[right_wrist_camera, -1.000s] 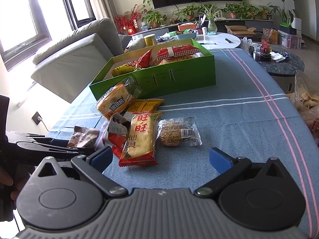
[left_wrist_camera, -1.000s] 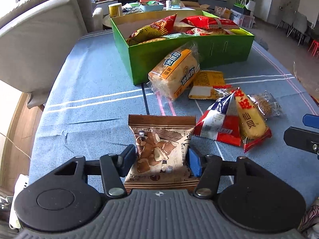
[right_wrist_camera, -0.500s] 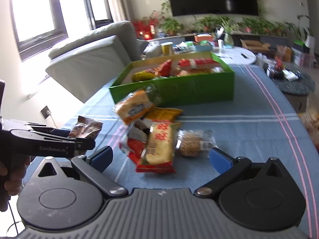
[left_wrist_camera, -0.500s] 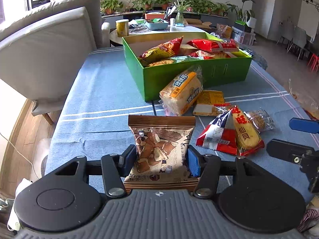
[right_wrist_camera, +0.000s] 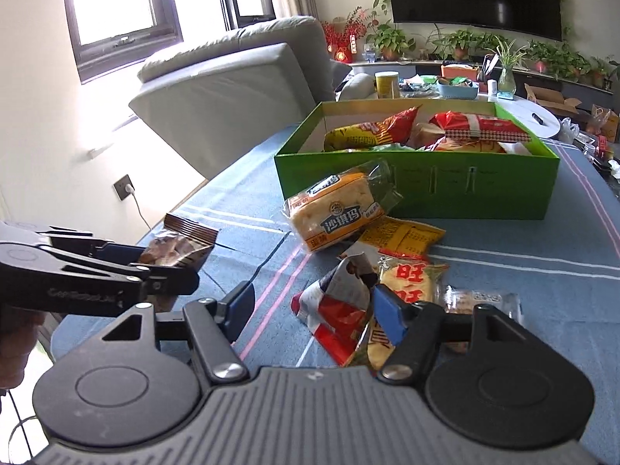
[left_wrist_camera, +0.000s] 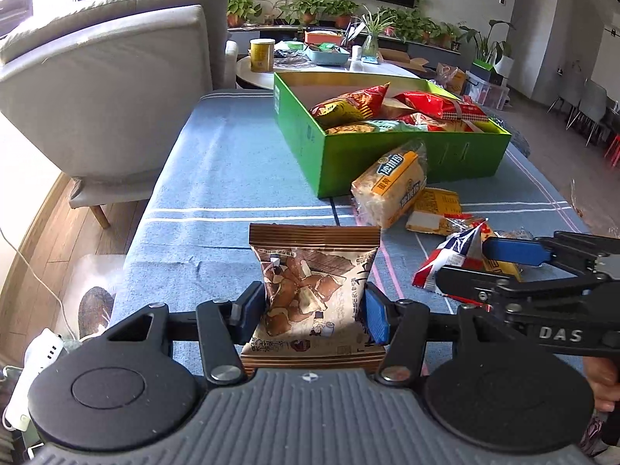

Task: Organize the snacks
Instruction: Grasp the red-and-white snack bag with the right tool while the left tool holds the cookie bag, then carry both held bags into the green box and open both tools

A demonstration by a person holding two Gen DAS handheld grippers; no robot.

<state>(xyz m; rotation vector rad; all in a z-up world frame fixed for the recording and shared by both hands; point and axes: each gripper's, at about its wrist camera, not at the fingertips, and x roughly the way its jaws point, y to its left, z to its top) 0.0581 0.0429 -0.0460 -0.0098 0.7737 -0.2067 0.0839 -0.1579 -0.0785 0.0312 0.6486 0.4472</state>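
My left gripper is shut on a brown snack packet, held upright above the blue striped tablecloth. The right wrist view shows that packet at the far left. My right gripper is open, hovering low over a red, white and blue packet without pressing it. Beside it lie a yellow rice-cracker packet, a clear packet with a round cake, a flat yellow packet and an orange cake packet. Behind stands the green box holding several snack bags.
A grey sofa runs along the table's left edge. A round white table with a yellow tin and plants stands behind the box. The two grippers are close together near the table's front left; a hand holds the right one.
My right gripper has swung left and rolled, coming over the red, white and blue packet and close to my left gripper. The left gripper has drifted back and up slightly with the brown packet.
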